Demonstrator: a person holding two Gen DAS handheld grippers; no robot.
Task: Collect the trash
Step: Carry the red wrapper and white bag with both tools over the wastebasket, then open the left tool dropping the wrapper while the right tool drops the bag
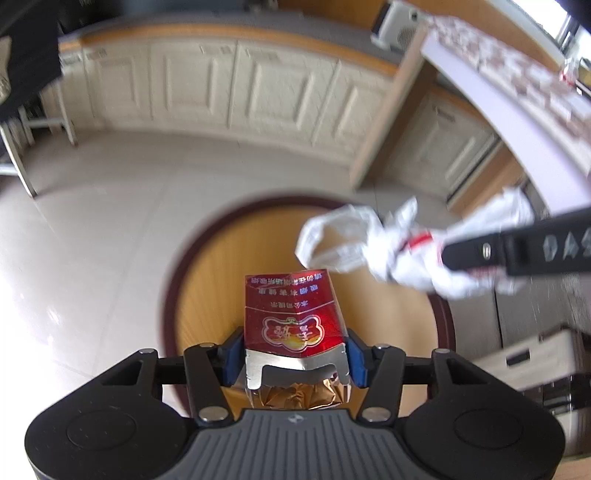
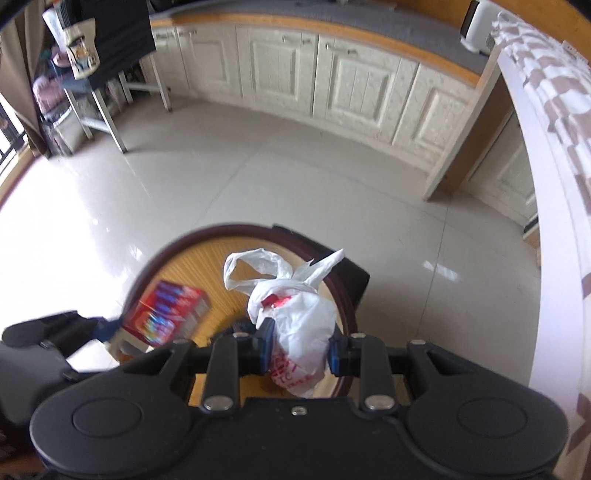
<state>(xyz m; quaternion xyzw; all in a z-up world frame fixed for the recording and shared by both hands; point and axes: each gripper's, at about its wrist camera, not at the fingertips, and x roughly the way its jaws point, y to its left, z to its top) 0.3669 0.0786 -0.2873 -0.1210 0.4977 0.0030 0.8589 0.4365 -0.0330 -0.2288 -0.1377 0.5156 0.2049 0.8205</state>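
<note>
Left tongs (image 1: 295, 354) clamp the cigarette pack (image 1: 293, 317); right tongs (image 2: 299, 350) clamp the plastic bag (image 2: 295, 317).

Left gripper (image 1: 295, 356) clamps red cigarette pack (image 1: 293, 321); white plastic bag (image 1: 391, 247) hangs near, above round bin (image 1: 207, 266).

Glossy pale floor tiles (image 2: 280, 173) fill the middle of both views, throwing back white glare toward nine o'clock. Across twelve o'clock runs a row of cream panelled cabinets (image 2: 332, 85) under a grey countertop with an orange wooden edge (image 2: 369, 33). At ten o'clock a metal-legged rack (image 2: 103, 110) stands draped with a dark cloth (image 2: 114, 33). A white surface with a brown checked cloth (image 2: 546, 85) curves down from one to four o'clock. At six o'clock sits a round wooden desk (image 2: 207, 258) with a dark rim. A white appliance (image 1: 399, 26) rests on the countertop at one o'clock.
</note>
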